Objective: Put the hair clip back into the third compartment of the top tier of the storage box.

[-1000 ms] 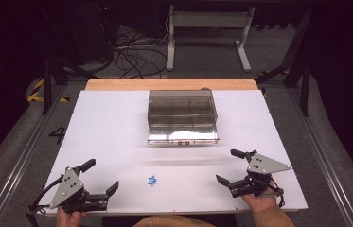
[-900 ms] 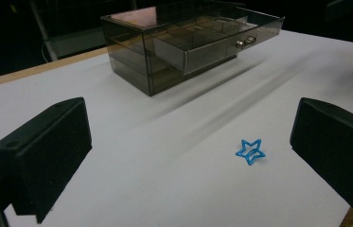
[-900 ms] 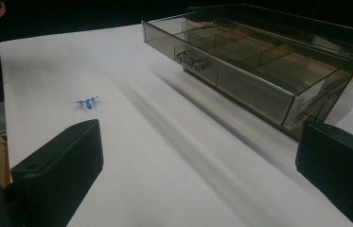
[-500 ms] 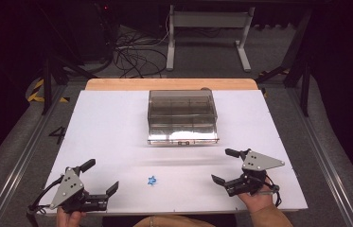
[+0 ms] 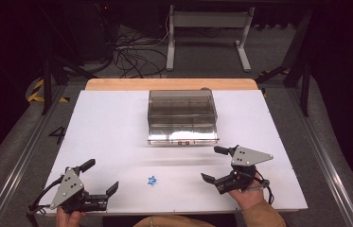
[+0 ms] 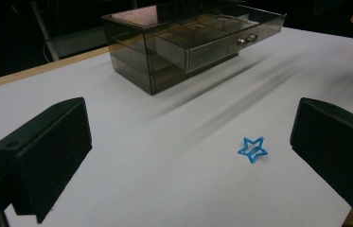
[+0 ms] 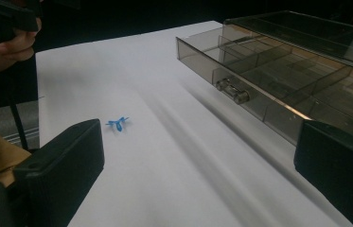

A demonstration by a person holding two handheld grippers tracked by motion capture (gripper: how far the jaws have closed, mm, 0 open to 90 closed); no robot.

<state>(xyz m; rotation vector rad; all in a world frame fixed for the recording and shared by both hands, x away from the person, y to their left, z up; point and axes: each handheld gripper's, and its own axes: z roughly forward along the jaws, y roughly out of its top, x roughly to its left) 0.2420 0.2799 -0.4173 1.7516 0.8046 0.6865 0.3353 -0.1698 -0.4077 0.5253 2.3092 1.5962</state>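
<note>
High view, bottom left: the left gripper (image 5: 102, 176), black with a grey plate on top, sits low at the near edge of the white table (image 5: 117, 127). Its jaws are spread wide with nothing between them.
High view, bottom right: the right gripper (image 5: 215, 164) is a bit higher in the frame. Its jaws are spread wide too and hold nothing.
Why held so: both point inward at the middle of the table, so either one looks ready to reach, I think.
Small thing: a tiny blue star-shaped wire piece (image 5: 152, 180) lies flat on the table, low in the middle of the frame, between the two grippers and touching neither.
Left gripper view: the blue star (image 6: 252, 149) lies at the lower right of the frame, near the right-hand jaw but not between the pads.
Right gripper view: the blue star (image 7: 117, 124) is left of middle, well ahead of the jaws.
Far thing: a smoky see-through plastic drawer box (image 5: 181, 111) stands in the middle of the frame, past the star.
Drawer: its bottom drawer (image 7: 278, 90), with a small silver knob (image 7: 233, 91), is pulled out toward the person. Its little compartments look empty.
Why open: I guess the star is meant to go in there.
</note>
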